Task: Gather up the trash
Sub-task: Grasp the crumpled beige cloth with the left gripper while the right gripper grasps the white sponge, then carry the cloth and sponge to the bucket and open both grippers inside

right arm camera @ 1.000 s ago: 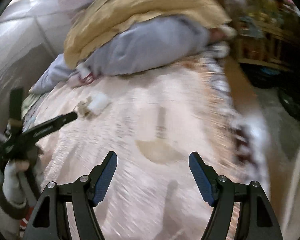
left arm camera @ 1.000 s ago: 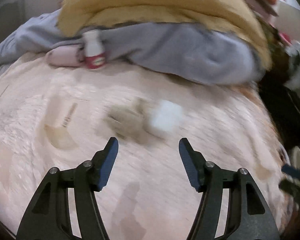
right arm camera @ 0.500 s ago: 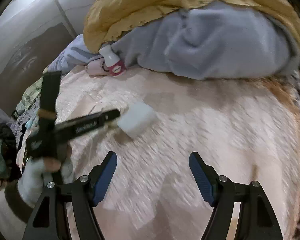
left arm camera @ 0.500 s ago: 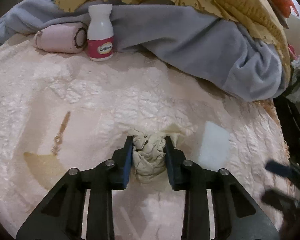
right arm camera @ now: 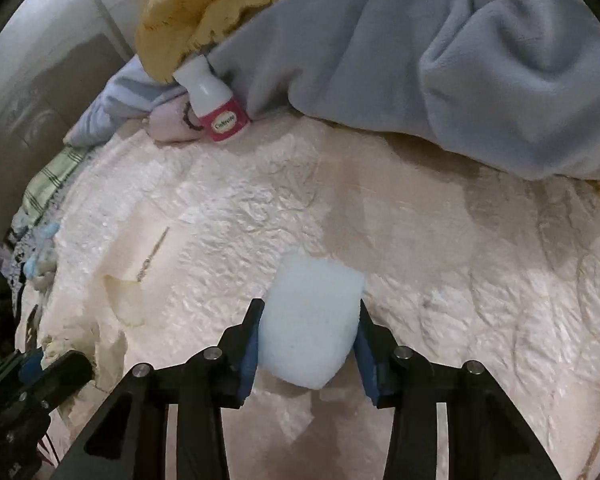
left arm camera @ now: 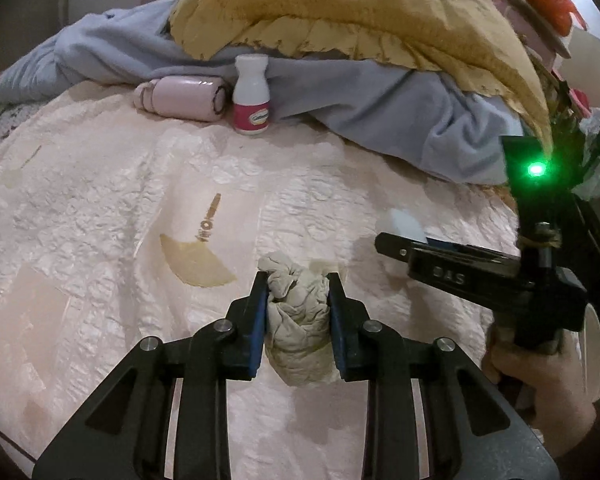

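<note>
- The white bottle (right arm camera: 214, 98) has a pink label with a brand word in an oval; it is too blurred to read.
- The right tongs' arm (left arm camera: 452, 276) bears raised letters, seen upside down, not clearly legible.

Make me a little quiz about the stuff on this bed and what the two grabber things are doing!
1. True or false: the left gripper is shut on the crumpled beige wad.
2. What does the right gripper squeeze? A) white foam block B) bottle C) pink roll
3. Fill in: the white bottle with the red label stands beside the ____ roll.

Key: 1 true; 2 A; 3 pink.
</note>
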Motion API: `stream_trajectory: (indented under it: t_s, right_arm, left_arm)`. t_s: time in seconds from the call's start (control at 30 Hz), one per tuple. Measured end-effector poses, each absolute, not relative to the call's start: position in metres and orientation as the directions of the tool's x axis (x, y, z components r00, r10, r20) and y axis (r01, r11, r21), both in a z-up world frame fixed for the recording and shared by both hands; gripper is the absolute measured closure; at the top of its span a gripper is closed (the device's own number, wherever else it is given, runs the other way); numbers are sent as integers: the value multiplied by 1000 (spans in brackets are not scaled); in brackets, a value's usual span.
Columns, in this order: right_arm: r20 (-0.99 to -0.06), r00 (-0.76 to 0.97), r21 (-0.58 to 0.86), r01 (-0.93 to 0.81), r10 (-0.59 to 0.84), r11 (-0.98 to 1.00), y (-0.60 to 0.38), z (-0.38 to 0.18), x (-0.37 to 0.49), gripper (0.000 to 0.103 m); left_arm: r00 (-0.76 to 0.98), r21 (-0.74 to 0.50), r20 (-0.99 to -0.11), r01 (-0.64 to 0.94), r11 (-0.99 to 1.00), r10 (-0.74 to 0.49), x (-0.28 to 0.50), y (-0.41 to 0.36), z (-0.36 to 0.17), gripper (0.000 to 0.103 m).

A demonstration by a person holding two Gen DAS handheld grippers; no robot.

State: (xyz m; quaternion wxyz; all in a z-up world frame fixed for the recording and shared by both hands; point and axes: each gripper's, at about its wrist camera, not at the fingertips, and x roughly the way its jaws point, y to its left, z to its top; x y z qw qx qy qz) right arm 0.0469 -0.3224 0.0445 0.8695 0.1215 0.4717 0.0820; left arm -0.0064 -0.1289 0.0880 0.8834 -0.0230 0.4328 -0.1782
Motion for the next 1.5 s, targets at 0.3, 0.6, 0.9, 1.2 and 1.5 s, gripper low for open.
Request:
stream_trajectory:
  t_s: [0.3,0.6,0.9,1.2,1.5]
  right_arm:
    - [-746,621,292,-20,241,956,-376,98,-50,65]
    - [-733,666,266,95,137,959,-434,128,-164,65]
    - [-705,706,266,180,64,947,-478,146,-241,64]
    - [-743,663,231,378,-89,896,-543,136,-311,64]
    - [-759,626,230,513,-177,827,-594,123,-358,64]
  left_arm:
    - [564,-184,-733,374,909,-381,-48,-175,101,78]
    - [534,-184,-706,496,848,-465,-101,-233,123,78]
    - [504,-184,-706,547,817,-497,-145,-258,135,78]
    - [430,-215,-691,645,733,-581,-173,-315,144,78]
    - [302,-267,-690,739,619,-658,-203,-398,145,78]
